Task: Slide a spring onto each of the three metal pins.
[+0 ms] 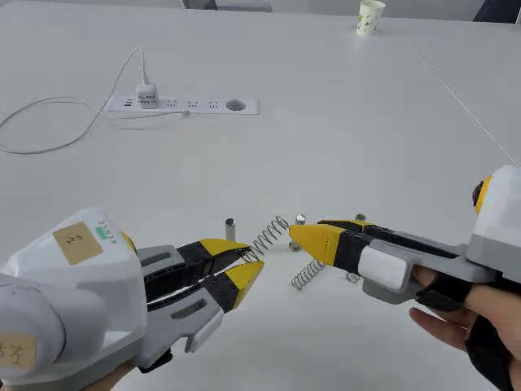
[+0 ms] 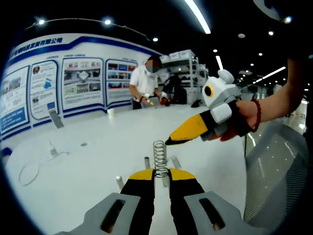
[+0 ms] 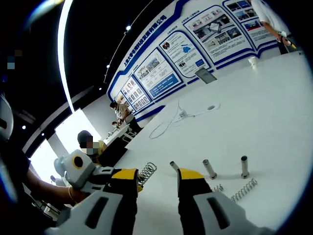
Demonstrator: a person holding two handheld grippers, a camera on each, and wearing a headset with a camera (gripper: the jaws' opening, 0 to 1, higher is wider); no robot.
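Beyond pins [image 1: 230, 228], power strip [image 1: 183, 104] and cup [image 1: 369, 16], left tongs [image 1: 254, 265] pinching spring [image 1: 270, 235], right tongs [image 3: 157, 172] parted, empty.

pins [image 3: 209, 169] 3 | springs [image 1: 308, 273] 2 | tools [image 1: 248, 261] 2 | power strip [image 1: 183, 104] 1 | paper cup [image 1: 369, 17] 1

A spring [image 1: 308, 274] lies on the table [image 1: 326, 138] before the pins [image 1: 300, 218]; power strip [image 1: 183, 105] behind left, cup [image 1: 369, 17] far right

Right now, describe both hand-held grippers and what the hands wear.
Both the left hand-held gripper and the right hand-held gripper have black jaws with yellow tips, grey frames and white housings. The left carries a tan handwritten label. The right hand wears a dark strap or glove and a red bead bracelet.
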